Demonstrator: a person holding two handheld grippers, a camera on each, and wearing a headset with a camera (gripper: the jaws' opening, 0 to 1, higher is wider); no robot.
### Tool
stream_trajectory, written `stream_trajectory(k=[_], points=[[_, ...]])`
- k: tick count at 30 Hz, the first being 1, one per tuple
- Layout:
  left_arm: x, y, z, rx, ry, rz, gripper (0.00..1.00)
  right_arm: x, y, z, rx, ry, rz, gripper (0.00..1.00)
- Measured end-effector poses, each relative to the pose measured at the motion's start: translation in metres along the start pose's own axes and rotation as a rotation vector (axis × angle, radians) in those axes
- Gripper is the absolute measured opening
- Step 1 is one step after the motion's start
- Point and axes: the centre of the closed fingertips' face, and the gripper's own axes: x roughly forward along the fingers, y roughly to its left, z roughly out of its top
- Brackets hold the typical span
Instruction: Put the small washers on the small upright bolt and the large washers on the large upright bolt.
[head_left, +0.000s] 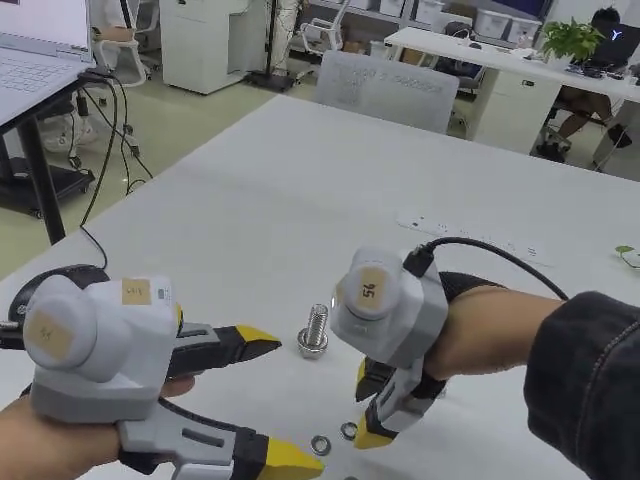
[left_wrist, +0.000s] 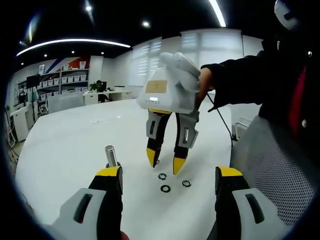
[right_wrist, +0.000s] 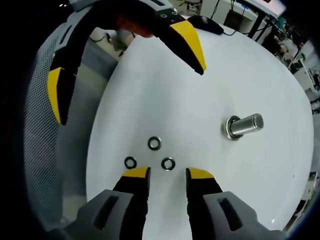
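On the white tabletop (head_left: 300, 200) in the head view, one silver threaded upright bolt (head_left: 314, 330) stands head-down between the two tools. The left claw (head_left: 278, 400) lies low at the near left, its yellow-tipped jaws spread wide and empty. The right claw (head_left: 368, 408) points down just beside two of the small dark metal ring washers (head_left: 321, 444), which lie flat near the bolt but apart from it. In the left gripper view, the right claw hangs tips-down over the washers, jaws parted a little with nothing between them. Three washers lie there in a loose cluster, none touching another, and the bolt stands near them. In the right gripper view, those three rings lie just ahead of the right claw's narrowly parted, empty jaws, with the bolt well off to one side. The likely trouble from here is that a ring so thin and flat may skid away or flip as the tips close on it. It could also be pinched askew and then snag on the threads, and a knock against the bolt could topple it. Count: one bolt, three washers, two claws.
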Motion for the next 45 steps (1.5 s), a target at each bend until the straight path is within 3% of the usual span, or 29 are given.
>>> stream_trajectory(k=[21, 34, 45], points=[[-0.002, 0.0, -0.003, -0.015, -0.001, -0.008, 0.75, 0.014, 0.001, 0.0, -0.04, 0.035, 0.017, 0.23], [-0.002, 0.0, -0.003, -0.015, -0.006, -0.006, 0.75, 0.016, 0.0, -0.001, -0.092, 0.067, -0.011, 0.2], [-0.003, 0.002, -0.003, -0.016, -0.008, -0.001, 0.75, 0.016, 0.002, 0.002, -0.088, 0.061, -0.008, 0.18]])
